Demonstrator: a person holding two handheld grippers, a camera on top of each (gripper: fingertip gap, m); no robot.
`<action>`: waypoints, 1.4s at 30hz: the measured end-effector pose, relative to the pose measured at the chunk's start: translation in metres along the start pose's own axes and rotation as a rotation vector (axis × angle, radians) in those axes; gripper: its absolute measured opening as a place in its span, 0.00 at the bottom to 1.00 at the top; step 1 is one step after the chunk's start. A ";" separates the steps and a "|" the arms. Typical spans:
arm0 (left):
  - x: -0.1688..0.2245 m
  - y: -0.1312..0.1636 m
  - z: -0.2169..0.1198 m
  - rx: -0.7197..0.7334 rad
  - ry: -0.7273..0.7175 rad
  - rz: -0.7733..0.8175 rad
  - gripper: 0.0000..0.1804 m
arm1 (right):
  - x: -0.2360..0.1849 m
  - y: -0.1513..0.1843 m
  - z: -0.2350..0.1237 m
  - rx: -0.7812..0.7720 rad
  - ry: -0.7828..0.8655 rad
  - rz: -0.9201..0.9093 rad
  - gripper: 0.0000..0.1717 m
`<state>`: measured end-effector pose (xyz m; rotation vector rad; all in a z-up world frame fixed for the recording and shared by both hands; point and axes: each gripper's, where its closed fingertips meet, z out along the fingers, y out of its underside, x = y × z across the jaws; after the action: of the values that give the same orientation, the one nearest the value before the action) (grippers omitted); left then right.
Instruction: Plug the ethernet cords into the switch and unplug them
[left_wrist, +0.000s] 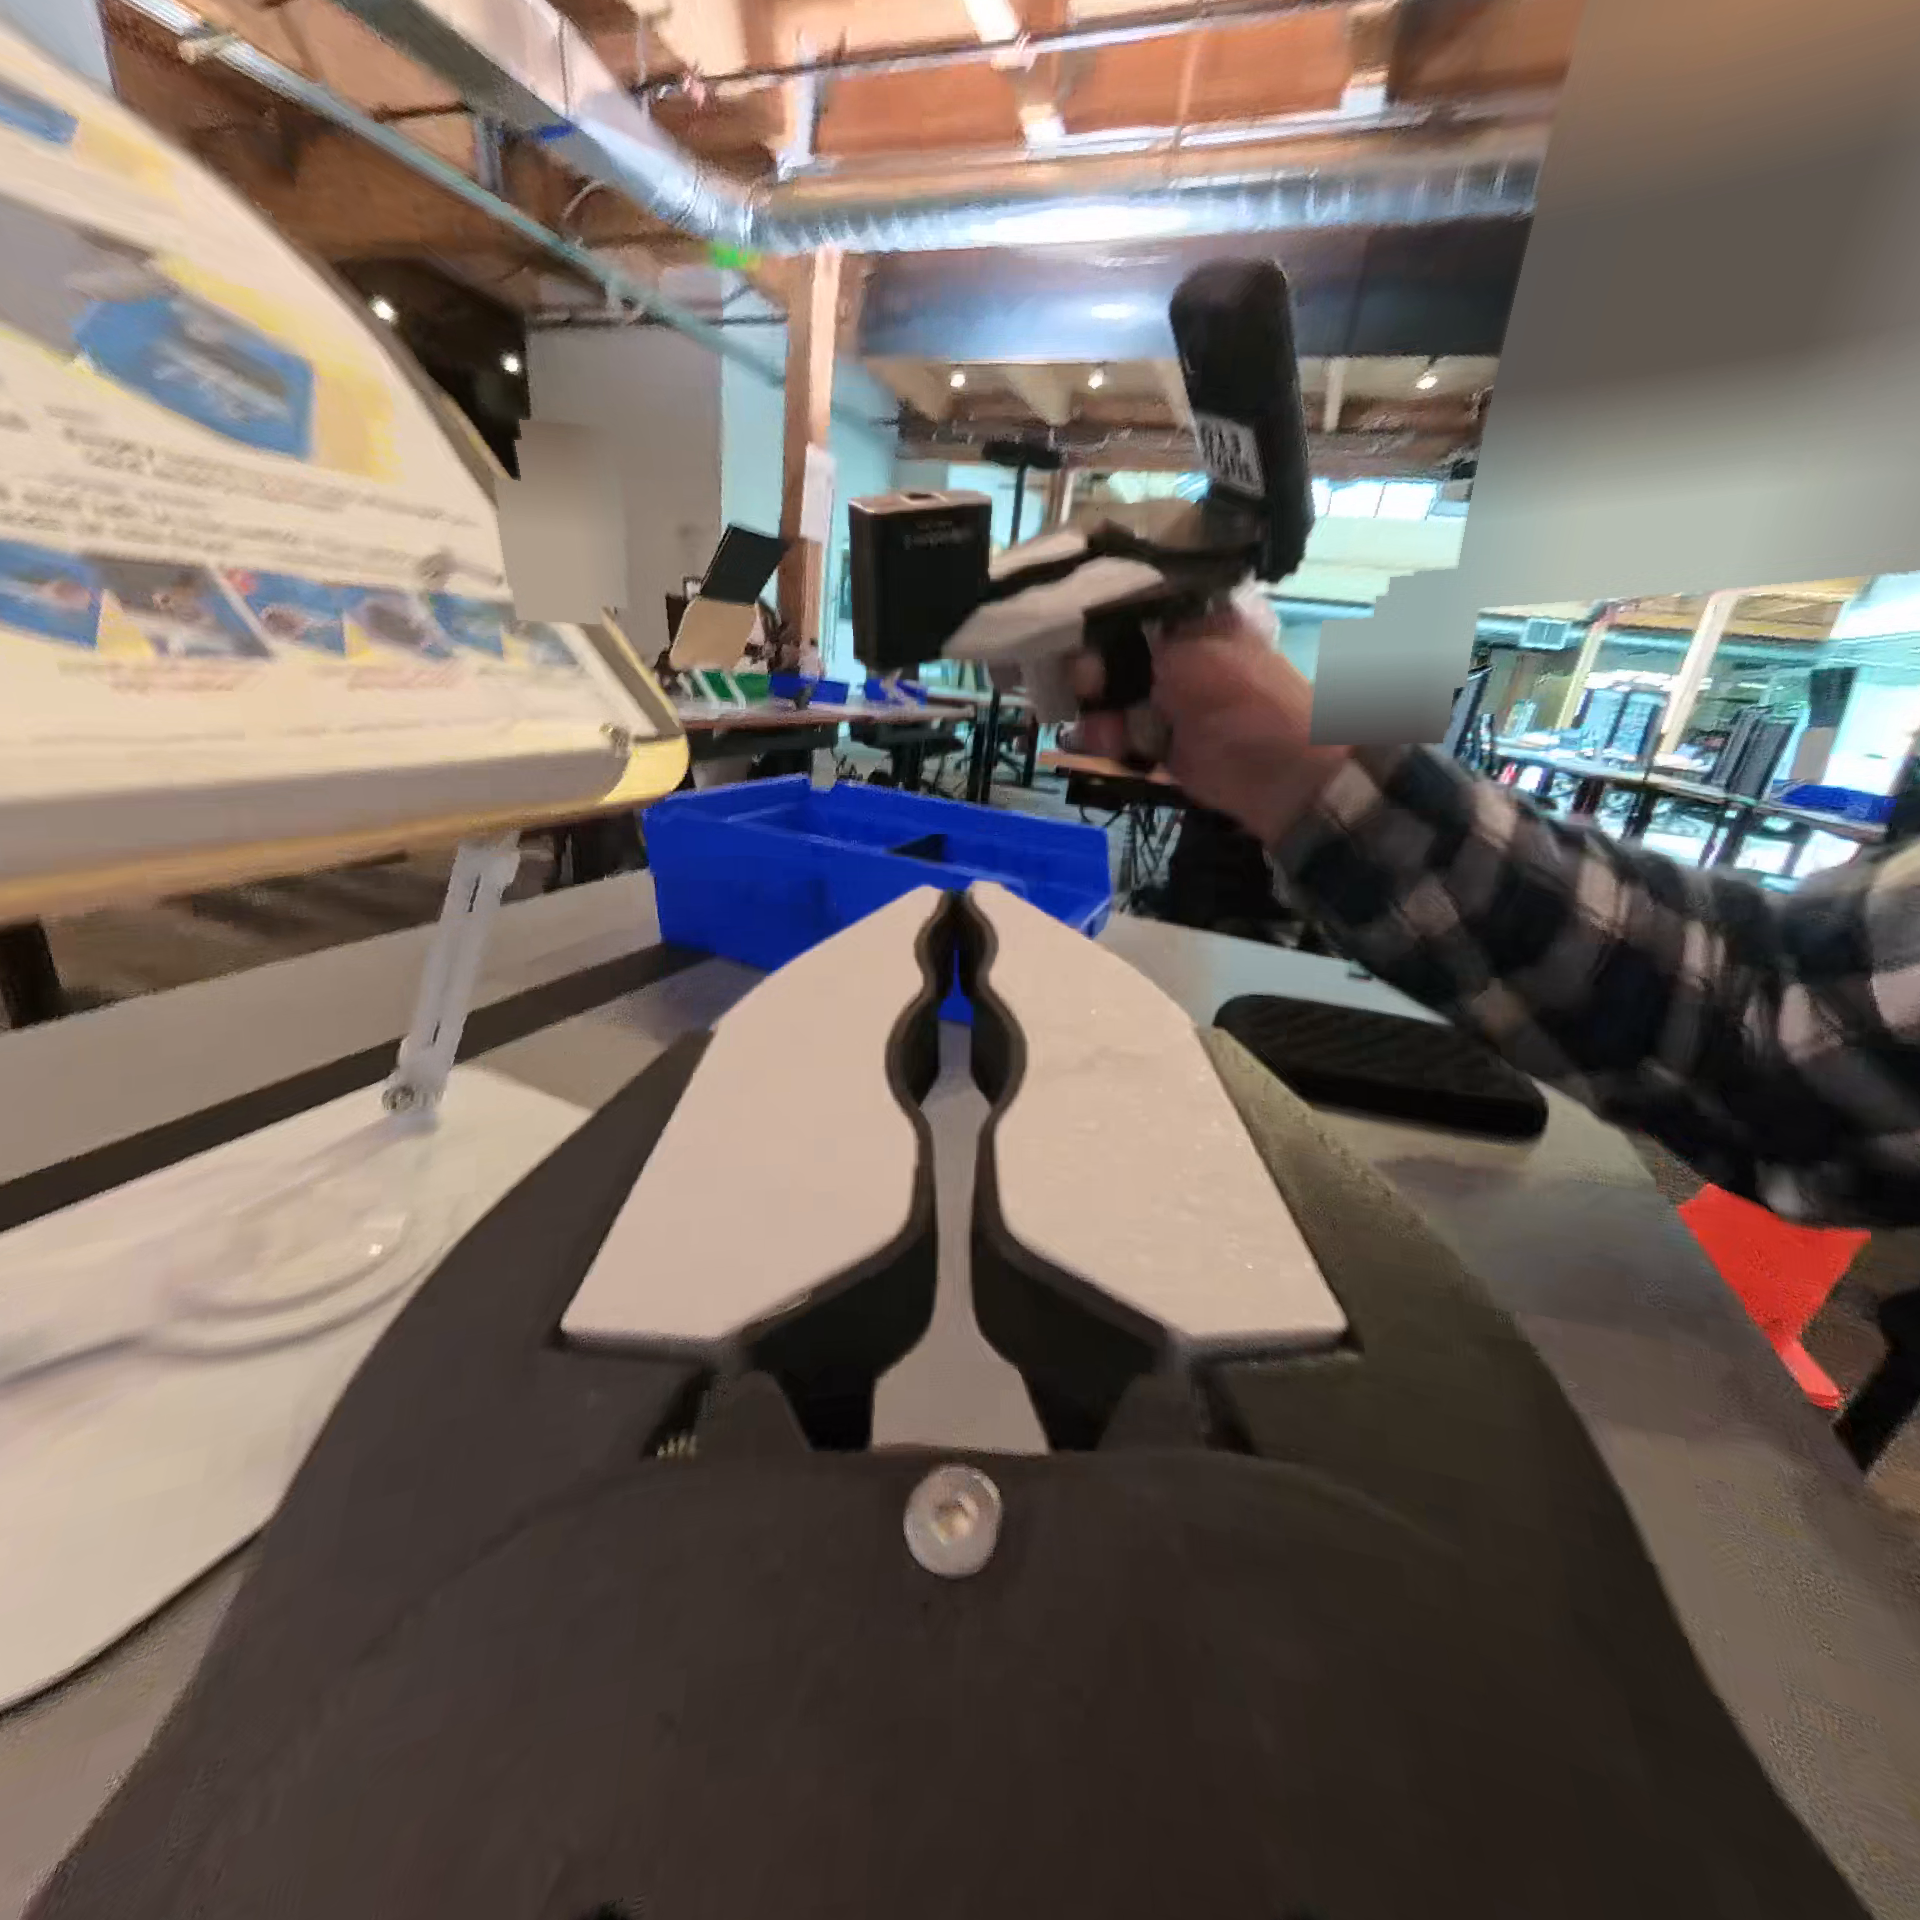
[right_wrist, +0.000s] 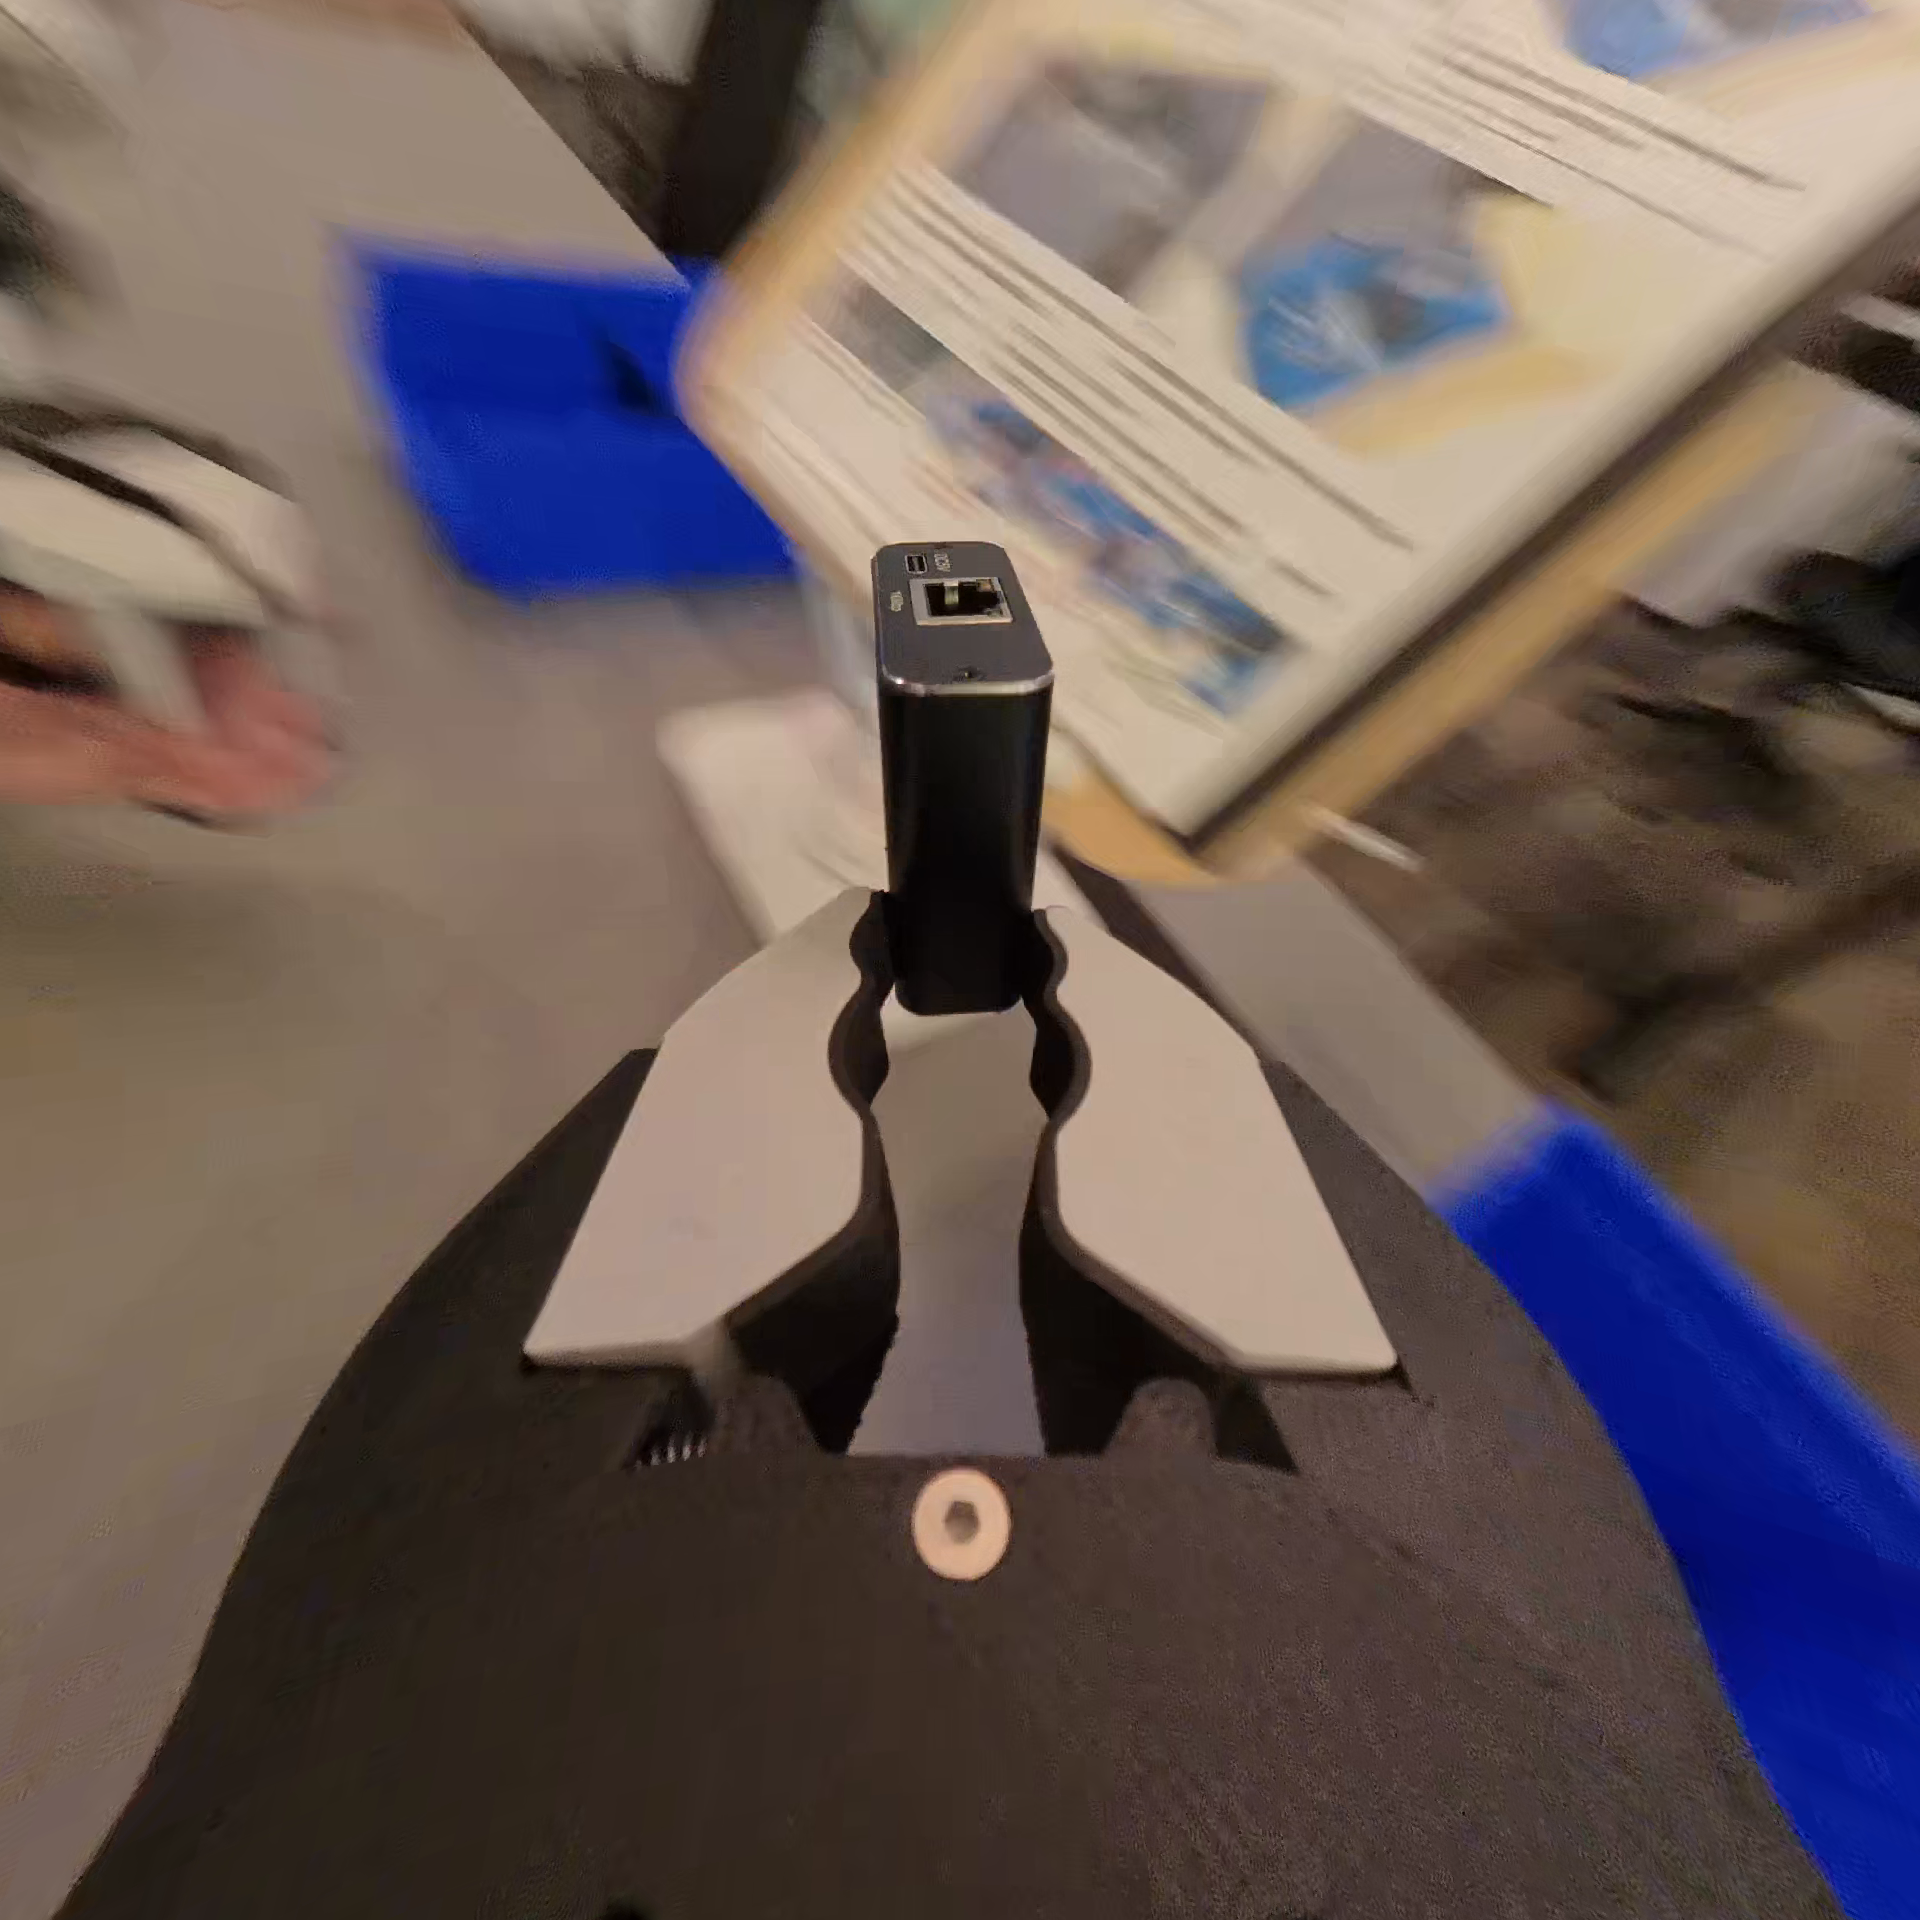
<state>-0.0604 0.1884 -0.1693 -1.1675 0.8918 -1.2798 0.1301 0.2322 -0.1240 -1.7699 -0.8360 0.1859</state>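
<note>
My right gripper (right_wrist: 956, 925) is shut on a small black switch (right_wrist: 961, 748), a slim box with a network port on its far end. Both pads press its lower sides and it stands out ahead of the fingers. In the left wrist view the same switch (left_wrist: 914, 577) shows held up in the air by the right gripper (left_wrist: 987, 613), which a hand in a plaid sleeve holds. My left gripper (left_wrist: 956, 914) is shut, its fingertips meeting with nothing between them, low over the table and pointing at a blue bin (left_wrist: 873, 862). No ethernet cord is in view.
A printed instruction sheet on a white stand (left_wrist: 239, 499) rises at the left; it also shows blurred in the right wrist view (right_wrist: 1299, 364). A black pad (left_wrist: 1382, 1060) lies on the grey table at the right. A second blue bin edge (right_wrist: 1683, 1403) sits at the lower right. My right fingertips sit around 20 centimetres from my left ones.
</note>
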 end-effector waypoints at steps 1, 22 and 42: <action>-0.003 0.007 0.001 -0.028 -0.004 -0.002 0.00 | 0.039 0.014 -0.008 -0.096 0.104 -0.033 0.14; -0.034 0.038 -0.002 -0.193 -0.188 0.164 0.21 | 0.225 0.195 -0.016 -0.799 0.332 0.239 0.41; -0.262 -0.099 -0.338 -0.608 -1.258 0.194 0.60 | 0.129 0.254 -0.194 -0.649 0.563 0.513 0.55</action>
<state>-0.4413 0.4054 -0.1784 -1.9233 0.3759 0.0674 0.4371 0.1271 -0.2417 -2.4537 -0.0029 -0.2800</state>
